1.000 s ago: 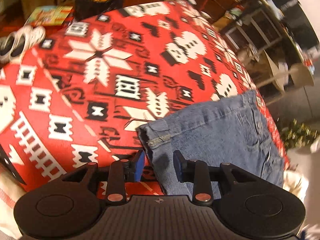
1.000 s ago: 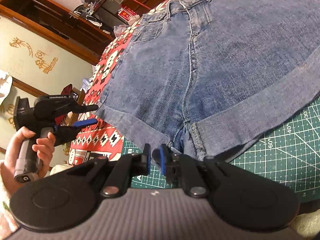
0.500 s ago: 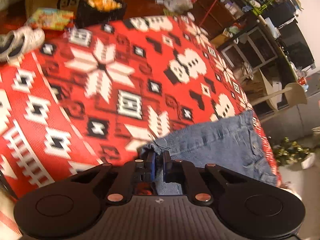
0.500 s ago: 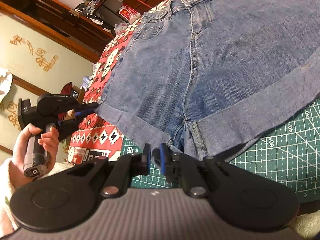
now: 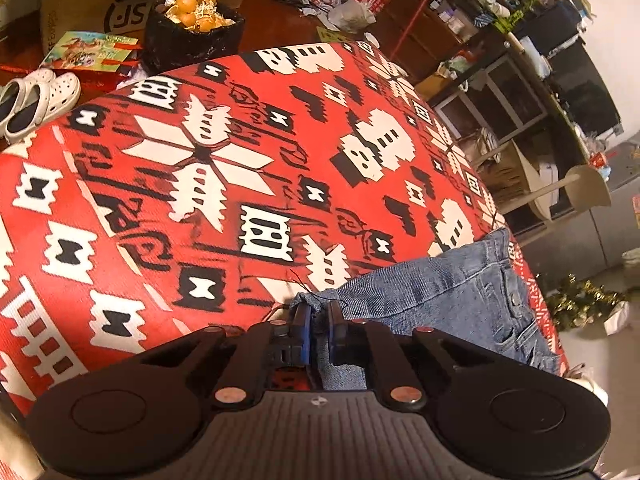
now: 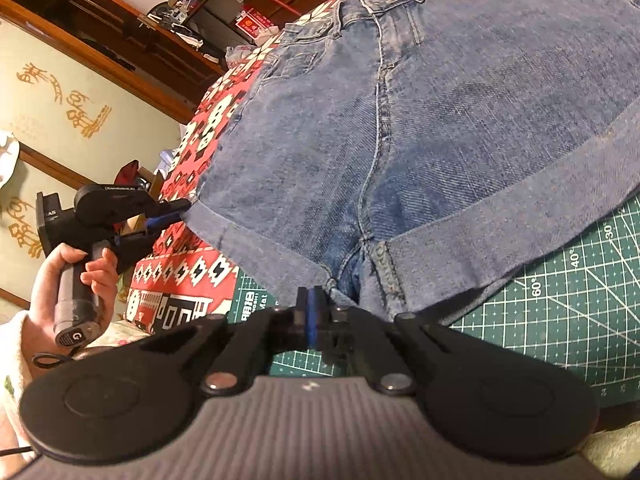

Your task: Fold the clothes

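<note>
Blue denim shorts (image 6: pixel 440 120) lie flat, partly on a red patterned cloth (image 5: pixel 200 160) and partly on a green cutting mat (image 6: pixel 560 300). My left gripper (image 5: pixel 318 316) has the corner of one rolled leg cuff (image 5: pixel 312 300) between its pads; they press on it while the jaws are opening slightly. The right wrist view shows the same left gripper (image 6: pixel 180 212) at the cuff's outer corner, held by a person's hand (image 6: pixel 68 276). My right gripper (image 6: pixel 314 300) is shut, its tips against the hem beside the crotch seam, with no denim showing between the pads.
Beyond the red cloth's far edge, the floor holds a black basket of oranges (image 5: pixel 194 28), a cardboard box (image 5: pixel 100 4) and white clogs (image 5: pixel 36 100). Cluttered shelves (image 5: pixel 500 40) and a pale chair (image 5: pixel 560 188) stand at the right. A wooden cabinet (image 6: pixel 120 40) lines the left.
The left jaws came together on the cuff corner, which is now slightly raised. The right jaws went from a small gap to fully shut at the hem.
</note>
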Motion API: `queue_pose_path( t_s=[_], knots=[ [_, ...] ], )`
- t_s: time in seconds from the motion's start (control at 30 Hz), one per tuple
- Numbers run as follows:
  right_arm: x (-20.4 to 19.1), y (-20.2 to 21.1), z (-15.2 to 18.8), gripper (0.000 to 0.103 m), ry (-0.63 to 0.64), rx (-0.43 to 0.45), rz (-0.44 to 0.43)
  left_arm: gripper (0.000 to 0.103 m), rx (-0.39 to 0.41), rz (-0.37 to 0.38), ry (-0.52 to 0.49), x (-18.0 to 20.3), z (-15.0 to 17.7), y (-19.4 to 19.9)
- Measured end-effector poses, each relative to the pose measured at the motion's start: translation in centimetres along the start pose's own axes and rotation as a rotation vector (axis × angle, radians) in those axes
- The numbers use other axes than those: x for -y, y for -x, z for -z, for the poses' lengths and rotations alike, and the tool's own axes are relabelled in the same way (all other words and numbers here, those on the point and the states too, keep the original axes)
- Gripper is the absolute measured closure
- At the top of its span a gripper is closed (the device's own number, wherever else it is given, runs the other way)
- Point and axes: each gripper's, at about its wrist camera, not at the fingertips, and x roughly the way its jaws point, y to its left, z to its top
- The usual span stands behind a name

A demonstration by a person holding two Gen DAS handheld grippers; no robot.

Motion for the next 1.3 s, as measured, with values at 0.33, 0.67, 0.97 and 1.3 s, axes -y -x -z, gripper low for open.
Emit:
queue_pose_path(
  t_s=[0.33,0.67,0.97,1.3],
  knots=[
    [-1.3,2.0,-0.2,0.092,0.057,0.08,0.028,0.081,0.016,0.087,0.061,-0.7,0.4,2.2],
    [0.2,6.5,-1.7,0.092,-0.024,0.189,0.057,0.08,0.066,0.17,-0.106,2.8,2.8,5.2],
    [6.4,12.1,-4.1,0.092,-0.272,0.273,0.145,0.08,-0.139,0.351,-0.378,10.6,11.1,4.2],
    [15.1,19.1,-7.6,0.089,-0.496,0.411,0.267,0.087,-0.389,0.512,-0.657,17.0,19.7,-0.3]
  ],
)
